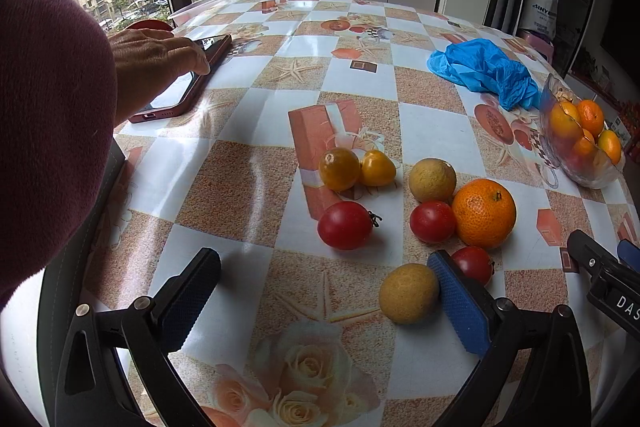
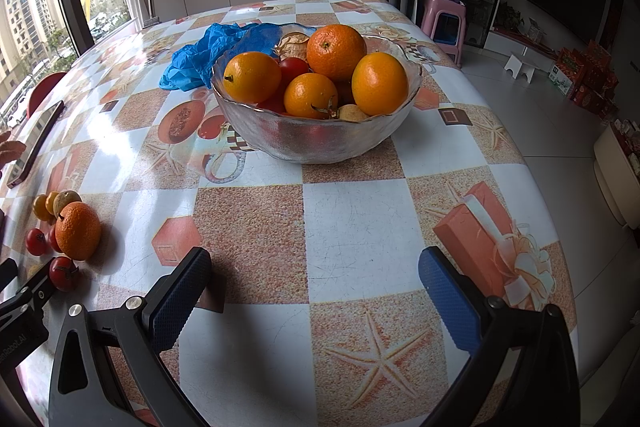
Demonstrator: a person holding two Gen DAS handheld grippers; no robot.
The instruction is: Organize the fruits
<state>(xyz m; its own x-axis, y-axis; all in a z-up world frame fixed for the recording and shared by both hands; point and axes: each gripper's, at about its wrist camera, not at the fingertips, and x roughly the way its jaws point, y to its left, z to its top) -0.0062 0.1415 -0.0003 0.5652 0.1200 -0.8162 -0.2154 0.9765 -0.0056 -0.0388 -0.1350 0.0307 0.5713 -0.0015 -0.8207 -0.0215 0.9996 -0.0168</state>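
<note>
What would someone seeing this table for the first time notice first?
Probably the glass bowl piled with oranges, mid-table beyond the open right gripper, with a crumpled blue bag behind it. Next, the loose fruit ahead of the open left gripper: one big orange among small red tomatoes and yellowish fruits. On the far left, a hand rests on a phone.

Glass bowl (image 2: 316,139) holds oranges (image 2: 336,51), perhaps tomatoes.
</note>
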